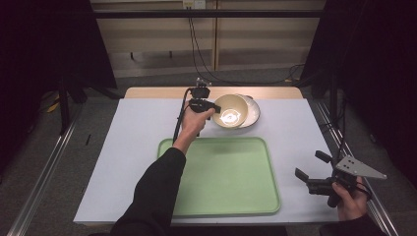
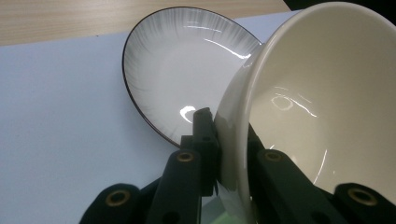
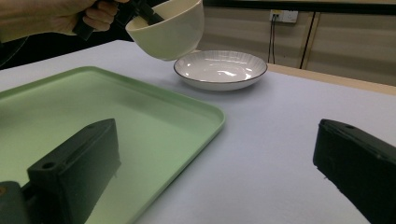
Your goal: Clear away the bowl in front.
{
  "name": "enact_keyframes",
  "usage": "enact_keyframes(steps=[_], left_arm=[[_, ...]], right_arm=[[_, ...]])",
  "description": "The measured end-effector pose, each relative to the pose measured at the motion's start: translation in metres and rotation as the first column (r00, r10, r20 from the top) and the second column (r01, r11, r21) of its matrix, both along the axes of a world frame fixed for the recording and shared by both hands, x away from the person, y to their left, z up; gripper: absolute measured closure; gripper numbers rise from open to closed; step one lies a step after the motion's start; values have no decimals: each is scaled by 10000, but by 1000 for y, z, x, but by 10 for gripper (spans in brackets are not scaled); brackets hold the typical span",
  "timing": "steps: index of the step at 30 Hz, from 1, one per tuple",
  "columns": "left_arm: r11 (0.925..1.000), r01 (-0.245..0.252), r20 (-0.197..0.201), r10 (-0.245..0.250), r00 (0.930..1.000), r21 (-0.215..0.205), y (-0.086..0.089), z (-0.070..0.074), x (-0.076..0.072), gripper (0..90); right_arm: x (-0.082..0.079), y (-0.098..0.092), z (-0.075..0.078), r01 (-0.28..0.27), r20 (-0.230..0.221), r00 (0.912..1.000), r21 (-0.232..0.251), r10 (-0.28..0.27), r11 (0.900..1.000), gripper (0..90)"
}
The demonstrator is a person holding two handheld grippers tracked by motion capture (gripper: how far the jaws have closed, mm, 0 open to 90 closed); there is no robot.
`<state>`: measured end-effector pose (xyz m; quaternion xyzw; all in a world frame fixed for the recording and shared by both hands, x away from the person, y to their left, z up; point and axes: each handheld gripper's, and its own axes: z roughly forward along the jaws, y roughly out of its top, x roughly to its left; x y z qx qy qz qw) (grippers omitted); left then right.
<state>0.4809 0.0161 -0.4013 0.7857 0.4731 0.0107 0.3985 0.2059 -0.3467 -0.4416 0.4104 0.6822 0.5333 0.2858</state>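
- Left gripper (image 2: 224,154): jaws clamped on the cream bowl's (image 1: 229,110) rim, bowl lifted and tilted near the table's far edge, above the plate (image 3: 220,69).
- Right gripper (image 1: 311,173): jaws wide apart, empty, at the table's near right corner.

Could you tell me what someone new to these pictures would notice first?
Most striking is the cream bowl, lifted clear of the table and tilted, its rim clamped by the left gripper at the far side. Just behind it lies a white plate with a dark rim, and nearer the person a pale green tray sits bare. The right gripper waits open at the table's right edge.
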Motion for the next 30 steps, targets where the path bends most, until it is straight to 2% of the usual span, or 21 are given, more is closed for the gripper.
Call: enact_keyframes(steps=[8, 12, 15, 25, 26, 27, 28, 30], left_arm=[[9989, 458, 13, -458, 9989, -40, -5, 2, -10, 842], [9989, 465, 45, -465, 9989, -103, -8, 3, -13, 842], [9975, 609, -50, -611, 9981, -345, -10, 5, -17, 841], [9922, 1247, -101, -1248, 9921, -62, -20, 2, -25, 841], [9922, 1247, -101, -1248, 9921, -62, -20, 2, -25, 841], [9893, 1446, -226, -1450, 9892, -198, -22, 0, -27, 842], [9900, 1400, -216, -1404, 9899, -179, -25, 0, -28, 842], [9877, 1563, -201, -1562, 9875, 2, -30, -1, -31, 841]], right_arm=[[0, 0, 0, 37, 14, 10000, 17, -37, 10000, 0], [0, -1, 0, -48, 11, 10000, -50, 48, 10000, 0], [0, -1, 0, -42, 4, 10000, -53, 42, 10000, 0], [-1, 0, 0, -24, 0, 10000, -32, 24, 10000, 0], [-1, 0, 0, -24, 0, 10000, -32, 24, 10000, 0], [-1, 0, 0, -26, -10, 10000, -11, 26, 10000, 0], [-1, 0, 0, -25, -12, 10000, -10, 25, 10000, 0], [-1, 0, 0, -31, -12, 10000, -9, 31, 10000, 0]])
